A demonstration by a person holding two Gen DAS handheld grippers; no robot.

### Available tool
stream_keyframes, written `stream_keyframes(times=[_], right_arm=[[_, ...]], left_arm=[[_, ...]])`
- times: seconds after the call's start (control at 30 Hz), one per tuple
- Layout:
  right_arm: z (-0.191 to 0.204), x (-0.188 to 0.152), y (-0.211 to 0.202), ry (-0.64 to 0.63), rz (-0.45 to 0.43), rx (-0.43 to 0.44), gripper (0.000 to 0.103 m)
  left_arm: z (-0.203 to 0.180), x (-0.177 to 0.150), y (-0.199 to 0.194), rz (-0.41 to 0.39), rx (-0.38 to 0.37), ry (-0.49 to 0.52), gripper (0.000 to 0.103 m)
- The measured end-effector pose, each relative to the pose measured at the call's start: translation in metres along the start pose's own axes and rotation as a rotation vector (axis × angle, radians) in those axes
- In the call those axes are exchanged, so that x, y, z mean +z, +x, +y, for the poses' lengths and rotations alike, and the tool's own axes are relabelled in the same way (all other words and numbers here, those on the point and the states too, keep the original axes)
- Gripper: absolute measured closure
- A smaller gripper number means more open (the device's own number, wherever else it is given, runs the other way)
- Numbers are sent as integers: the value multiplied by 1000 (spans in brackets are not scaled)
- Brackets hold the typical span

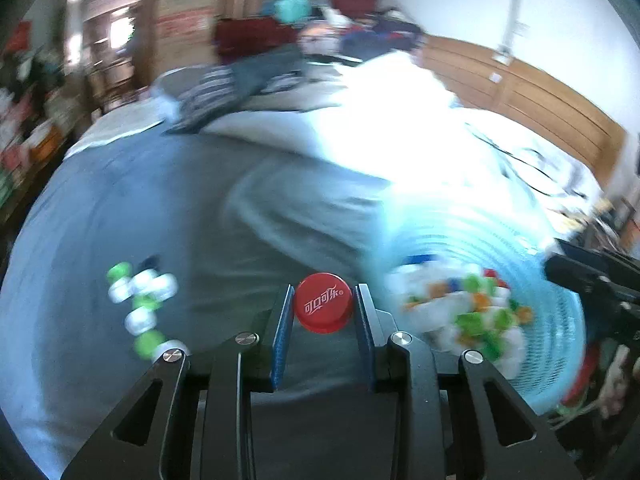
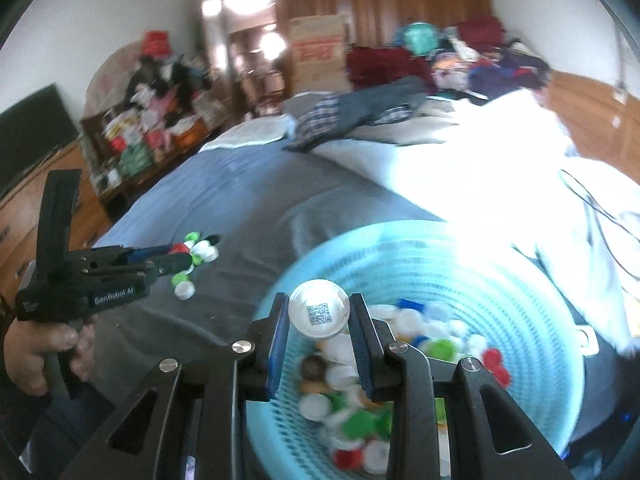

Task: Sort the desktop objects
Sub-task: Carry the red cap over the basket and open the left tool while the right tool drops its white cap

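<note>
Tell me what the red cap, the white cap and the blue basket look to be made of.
Red cap: likely moulded plastic, smooth with a slight sheen and a printed white logo. White cap: probably glossy plastic; its face catches light around a printed QR code. Blue basket: seemingly thin plastic, with ribbed, perforated walls that let light through.

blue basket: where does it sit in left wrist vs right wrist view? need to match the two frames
Left wrist: the blue basket sits lower right, blurred, caps inside, right of the left gripper holding a red cap.
Right wrist: it fills the lower centre and right, directly under the right gripper holding a white cap.
Shared landmark: the loose cluster of green and white caps on the grey bedspread, left of the basket in both.
</note>
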State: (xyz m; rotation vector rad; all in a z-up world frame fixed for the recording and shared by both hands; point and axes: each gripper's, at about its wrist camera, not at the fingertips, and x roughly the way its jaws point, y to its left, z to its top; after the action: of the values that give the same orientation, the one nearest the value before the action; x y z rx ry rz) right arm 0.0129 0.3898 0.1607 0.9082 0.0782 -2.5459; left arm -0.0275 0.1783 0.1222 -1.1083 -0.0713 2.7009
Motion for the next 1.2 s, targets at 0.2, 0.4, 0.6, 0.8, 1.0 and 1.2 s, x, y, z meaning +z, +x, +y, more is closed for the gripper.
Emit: stream_keyframes(times=[0.2,0.4,0.6,0.8,1.0,1.2], right_arm=[[-27,-1,-17,54,-37,-14,71],[-37,-3,-23,90,-58,-9,70],[-41,-10,-25,108,-58,-5,70],[-38,-13,-22,105,-48,3,70],[-40,-12,-21,102,-46,4,70],[-41,-13,-21,102,-43,3,70]], left_arm=[[-71,25,15,26,-91,96,78],[-99,30,21,42,-103,140,78],[-99,24,23,57,-92,139,78],[-102,23,25,59,-92,142,78],[-101,23,25,59,-96,139,78],[-103,23,26,60,-97,137,78]])
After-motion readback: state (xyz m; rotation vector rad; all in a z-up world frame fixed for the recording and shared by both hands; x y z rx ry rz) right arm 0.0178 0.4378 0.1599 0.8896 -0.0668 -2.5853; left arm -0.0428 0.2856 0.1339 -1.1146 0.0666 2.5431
